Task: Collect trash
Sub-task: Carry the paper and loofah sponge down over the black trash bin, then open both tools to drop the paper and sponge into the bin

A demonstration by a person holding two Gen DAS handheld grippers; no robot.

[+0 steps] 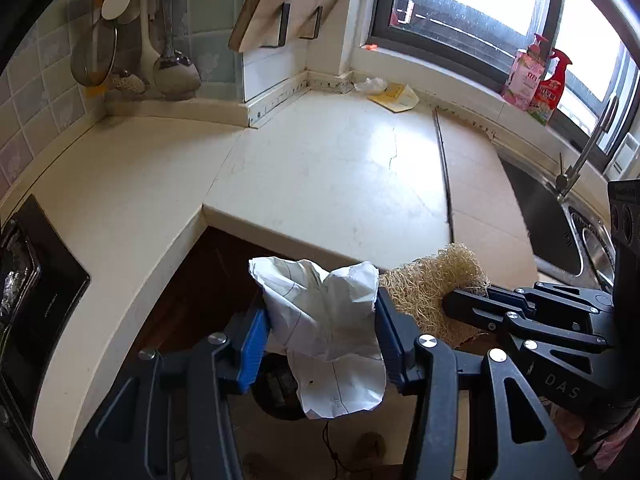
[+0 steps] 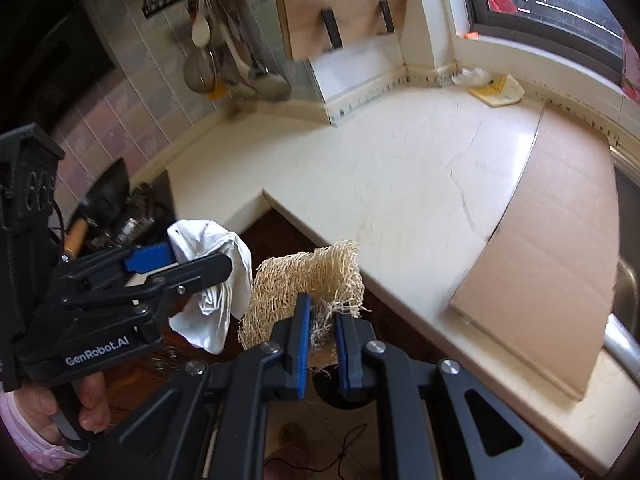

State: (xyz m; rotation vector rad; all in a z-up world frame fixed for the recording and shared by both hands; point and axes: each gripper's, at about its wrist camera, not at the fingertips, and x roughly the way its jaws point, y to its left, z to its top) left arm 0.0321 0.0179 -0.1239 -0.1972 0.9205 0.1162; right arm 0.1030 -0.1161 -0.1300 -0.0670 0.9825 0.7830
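My left gripper (image 1: 320, 320) is shut on a crumpled white paper (image 1: 320, 320), held in front of the counter edge, above a dark round bin opening (image 1: 276, 396) on the floor. My right gripper (image 2: 322, 332) is shut on a tan loofah scrap (image 2: 312, 276), just right of the paper. In the right wrist view the left gripper (image 2: 192, 268) and its paper (image 2: 212, 304) show at left. In the left wrist view the right gripper (image 1: 460, 304) and the loofah (image 1: 432, 284) show at right. A yellow packet (image 1: 394, 98) and a clear plastic wrapper (image 1: 370, 85) lie in the counter's far corner.
A white L-shaped counter (image 1: 320, 168) carries a cardboard sheet (image 1: 484, 200) beside a steel sink (image 1: 560, 232) with a faucet. Two bottles (image 1: 536, 80) stand on the windowsill. Utensils (image 1: 160, 48) hang on the tiled wall. A black stove (image 1: 36, 292) sits at left.
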